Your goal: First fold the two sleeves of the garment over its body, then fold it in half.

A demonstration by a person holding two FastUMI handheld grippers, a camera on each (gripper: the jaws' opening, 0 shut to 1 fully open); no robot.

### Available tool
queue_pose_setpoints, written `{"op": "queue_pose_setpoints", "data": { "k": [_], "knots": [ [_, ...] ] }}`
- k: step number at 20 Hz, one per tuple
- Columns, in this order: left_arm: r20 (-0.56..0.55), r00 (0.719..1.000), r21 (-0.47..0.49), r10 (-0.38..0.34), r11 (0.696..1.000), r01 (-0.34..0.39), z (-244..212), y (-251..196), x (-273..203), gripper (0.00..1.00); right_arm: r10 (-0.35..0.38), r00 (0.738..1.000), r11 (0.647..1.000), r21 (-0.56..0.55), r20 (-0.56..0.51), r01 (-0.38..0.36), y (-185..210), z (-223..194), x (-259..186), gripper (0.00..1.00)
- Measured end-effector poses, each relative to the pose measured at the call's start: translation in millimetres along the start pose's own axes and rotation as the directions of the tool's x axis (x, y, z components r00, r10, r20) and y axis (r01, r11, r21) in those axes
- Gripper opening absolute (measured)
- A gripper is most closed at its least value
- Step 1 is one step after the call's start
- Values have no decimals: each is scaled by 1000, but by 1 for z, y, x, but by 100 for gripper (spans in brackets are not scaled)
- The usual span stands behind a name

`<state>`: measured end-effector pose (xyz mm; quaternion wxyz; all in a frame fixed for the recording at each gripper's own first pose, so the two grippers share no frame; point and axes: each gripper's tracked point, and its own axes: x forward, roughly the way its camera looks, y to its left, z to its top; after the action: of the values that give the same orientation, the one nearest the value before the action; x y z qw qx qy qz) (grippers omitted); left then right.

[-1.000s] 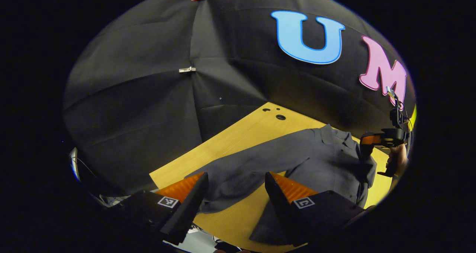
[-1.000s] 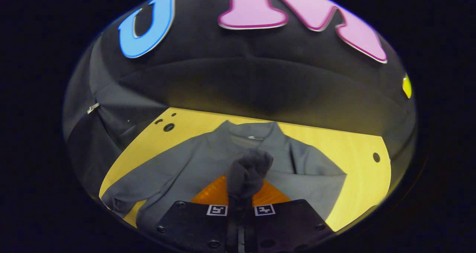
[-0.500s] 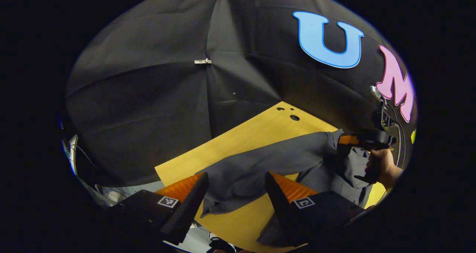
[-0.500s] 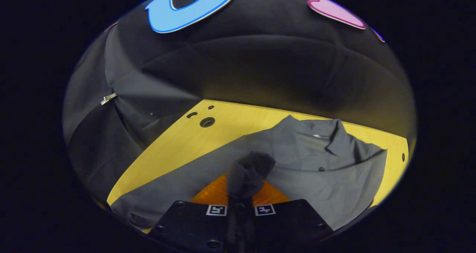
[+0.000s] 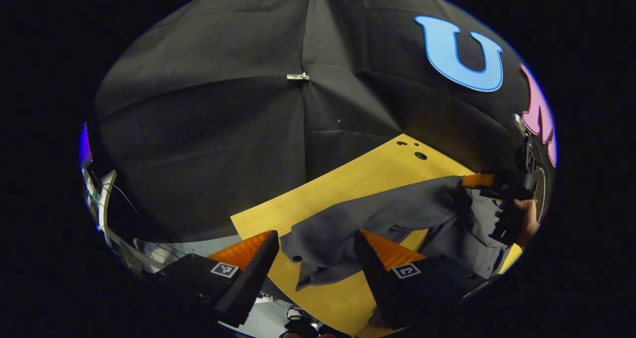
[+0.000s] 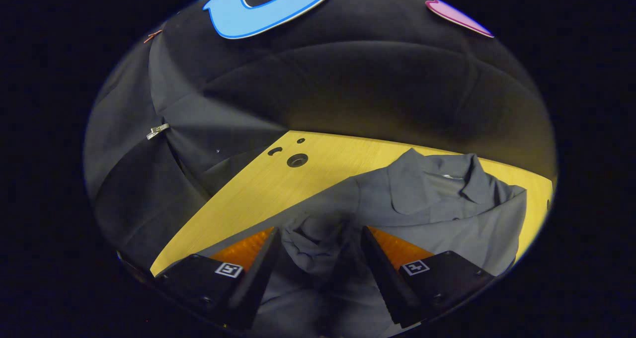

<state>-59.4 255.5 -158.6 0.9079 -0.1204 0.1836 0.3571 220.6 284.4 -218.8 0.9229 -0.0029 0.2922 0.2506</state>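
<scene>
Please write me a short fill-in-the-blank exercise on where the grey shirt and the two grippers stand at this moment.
1. The grey collared shirt lies on a yellow wooden ____.
2. The right gripper has its fingers ____, with bunched grey cloth lying between them.
3. The left gripper is ____, and the shirt's outstretched sleeve lies ahead of it.
4. In the right gripper view, round holes sit near the table's far ____ corner.

Missing words: table; open; open; left
</scene>
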Motion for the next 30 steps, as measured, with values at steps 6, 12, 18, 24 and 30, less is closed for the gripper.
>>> {"op": "queue_pose_setpoints", "data": {
  "k": [6, 12, 18, 24, 30],
  "knots": [
    [-65, 994, -68, 83, 994, -87, -25, 32, 31, 96, -77, 995, 997, -11, 61, 77, -54, -5, -72, 99],
    [-100, 990, -44, 95, 994, -99, -43, 26, 66, 96, -165, 982, 986, -20, 93, 167, -129, -8, -138, 99],
    [-141, 985, -6, 95, 995, -97, -48, 14, 102, 96, -256, 961, 967, 38, 106, 253, -186, -32, -201, 99],
    [-183, 982, 70, 39, 997, -27, -57, -5, 114, 86, -341, 938, 940, 2, 55, 341, -230, -79, -241, 99],
    [-190, 981, 123, 30, 992, -6, -57, -24, 119, 21, -383, 924, 923, 52, 6, 382, -252, -113, -259, 99]
  ]
}}
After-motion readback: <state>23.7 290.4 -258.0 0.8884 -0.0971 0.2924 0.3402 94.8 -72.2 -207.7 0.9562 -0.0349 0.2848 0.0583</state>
